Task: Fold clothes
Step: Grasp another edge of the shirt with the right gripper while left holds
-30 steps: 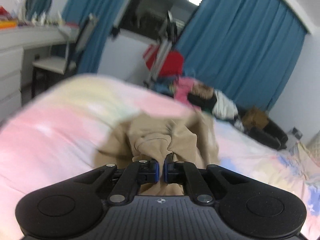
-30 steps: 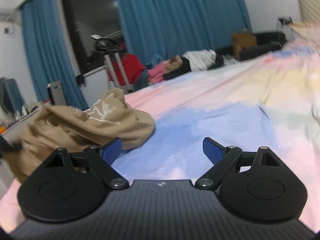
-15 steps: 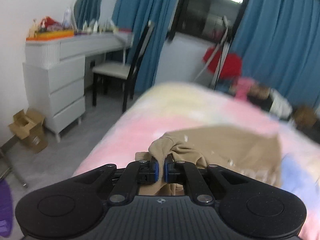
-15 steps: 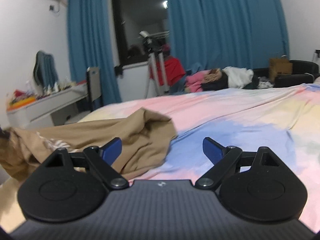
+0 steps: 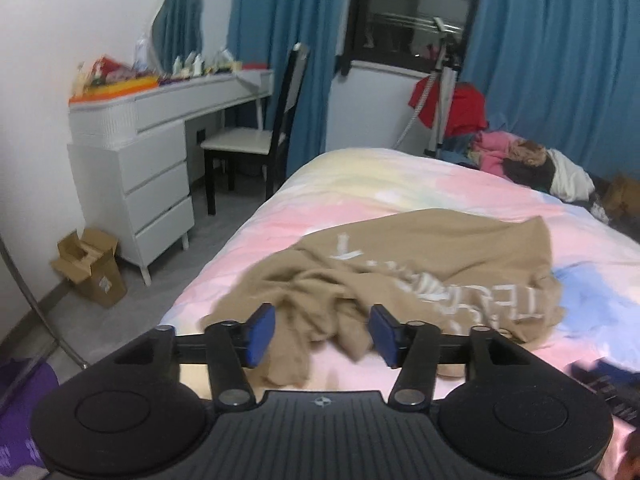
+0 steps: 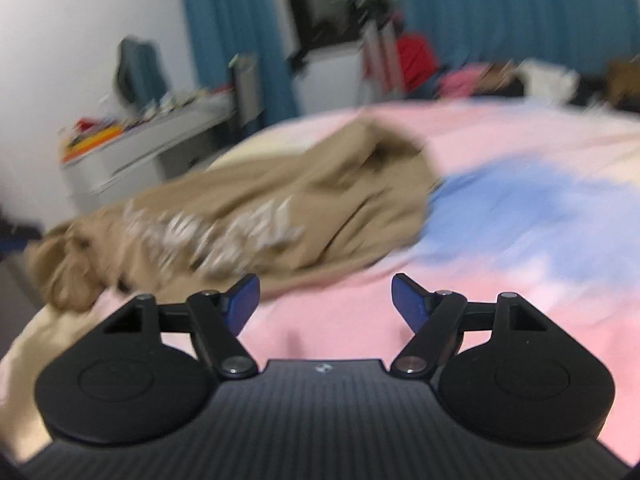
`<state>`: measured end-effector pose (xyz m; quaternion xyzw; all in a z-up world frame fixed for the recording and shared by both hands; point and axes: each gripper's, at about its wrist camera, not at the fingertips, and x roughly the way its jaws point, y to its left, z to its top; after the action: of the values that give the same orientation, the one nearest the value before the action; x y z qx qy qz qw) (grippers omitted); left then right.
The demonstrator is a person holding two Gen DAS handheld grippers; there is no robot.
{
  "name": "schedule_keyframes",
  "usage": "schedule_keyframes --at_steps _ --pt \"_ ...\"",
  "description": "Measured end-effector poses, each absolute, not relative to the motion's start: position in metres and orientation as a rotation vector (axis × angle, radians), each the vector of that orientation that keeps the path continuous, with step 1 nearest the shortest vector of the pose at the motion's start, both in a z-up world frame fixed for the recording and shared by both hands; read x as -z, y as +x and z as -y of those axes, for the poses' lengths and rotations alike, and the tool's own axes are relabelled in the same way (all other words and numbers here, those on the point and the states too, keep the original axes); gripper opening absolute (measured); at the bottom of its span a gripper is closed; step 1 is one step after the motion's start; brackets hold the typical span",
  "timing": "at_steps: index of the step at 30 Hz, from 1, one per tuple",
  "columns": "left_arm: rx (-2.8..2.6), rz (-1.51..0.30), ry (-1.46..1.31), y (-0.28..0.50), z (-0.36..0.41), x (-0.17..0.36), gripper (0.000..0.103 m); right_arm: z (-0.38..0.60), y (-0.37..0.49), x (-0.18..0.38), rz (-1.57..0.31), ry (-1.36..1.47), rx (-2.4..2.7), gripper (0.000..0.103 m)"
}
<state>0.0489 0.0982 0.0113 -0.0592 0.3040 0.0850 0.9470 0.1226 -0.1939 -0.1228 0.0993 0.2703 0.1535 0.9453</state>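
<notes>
A tan garment with white lettering lies crumpled on the pastel bedspread. My left gripper is open just above the garment's bunched near edge, holding nothing. In the right wrist view the same garment lies ahead and to the left, blurred by motion. My right gripper is open and empty over bare pink bedspread, just short of the garment's near edge.
A white dresser with clutter on top and a chair stand left of the bed. A cardboard box sits on the floor. A pile of clothes lies beyond the bed's far end, by blue curtains.
My left gripper dragged the garment toward the bed's near edge, then opened and let it go; the garment now lies spread out. My right gripper stayed open and swung toward the garment.
</notes>
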Motion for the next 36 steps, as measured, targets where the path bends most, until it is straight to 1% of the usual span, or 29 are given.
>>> schedule_keyframes --at_steps 1,3,5,6,9,11,13,14,15,16,17,18,22,27,29,34,35,36 --pt "-0.166 -0.610 -0.119 0.049 -0.090 -0.013 0.058 0.192 0.124 0.128 -0.584 0.232 -0.345 0.075" --pt "-0.146 -0.573 -0.134 0.049 -0.077 -0.013 0.062 0.190 0.128 0.137 -0.639 0.302 -0.392 0.075" --pt "-0.107 -0.557 -0.145 0.050 -0.068 -0.006 0.063 0.189 0.132 0.144 -0.689 0.371 -0.431 0.074" --pt "-0.084 -0.559 -0.147 0.051 -0.064 0.000 0.063 0.187 0.138 0.146 -0.701 0.402 -0.434 0.068" --pt "-0.064 -0.595 -0.138 0.061 -0.063 0.021 0.063 0.181 0.154 0.151 -0.738 0.497 -0.440 0.058" --pt "-0.075 -0.648 -0.103 0.068 -0.061 0.034 0.063 0.177 0.165 0.155 -0.761 0.561 -0.443 0.055" --pt "-0.077 -0.704 -0.021 0.072 -0.051 0.045 0.062 0.168 0.177 0.155 -0.772 0.561 -0.433 0.048" --pt "-0.078 -0.732 0.020 0.073 -0.046 0.050 0.062 0.164 0.182 0.153 -0.767 0.551 -0.424 0.041" --pt "-0.079 -0.752 0.059 0.074 -0.042 0.056 0.062 0.161 0.187 0.151 -0.754 0.546 -0.414 0.032" --pt "-0.076 -0.757 0.088 0.074 -0.039 0.062 0.062 0.160 0.191 0.147 -0.738 0.551 -0.408 0.026" --pt "-0.067 -0.766 0.104 0.073 -0.036 0.066 0.062 0.162 0.195 0.142 -0.720 0.572 -0.411 0.018" --pt "-0.058 -0.774 0.111 0.073 -0.034 0.070 0.062 0.164 0.199 0.138 -0.701 0.593 -0.413 0.016" --pt "-0.052 -0.780 0.085 0.084 -0.036 0.078 0.062 0.173 0.216 0.118 -0.626 0.677 -0.422 0.012" --pt "-0.071 -0.620 0.259 0.096 -0.019 0.070 0.062 0.183 0.246 0.097 -0.543 0.747 -0.441 0.011" --pt "-0.085 -0.596 0.306 0.102 -0.016 0.075 0.062 0.186 0.266 0.095 -0.526 0.761 -0.446 0.010" --pt "-0.093 -0.661 0.358 0.121 -0.013 0.102 0.060 0.185 0.313 0.121 -0.548 0.794 -0.442 0.010" --pt "-0.099 -0.655 0.382 0.123 -0.011 0.104 0.060 0.184 0.320 0.127 -0.557 0.793 -0.441 0.010" --pt "-0.106 -0.648 0.399 0.126 -0.009 0.107 0.060 0.183 0.323 0.133 -0.567 0.775 -0.436 0.006"
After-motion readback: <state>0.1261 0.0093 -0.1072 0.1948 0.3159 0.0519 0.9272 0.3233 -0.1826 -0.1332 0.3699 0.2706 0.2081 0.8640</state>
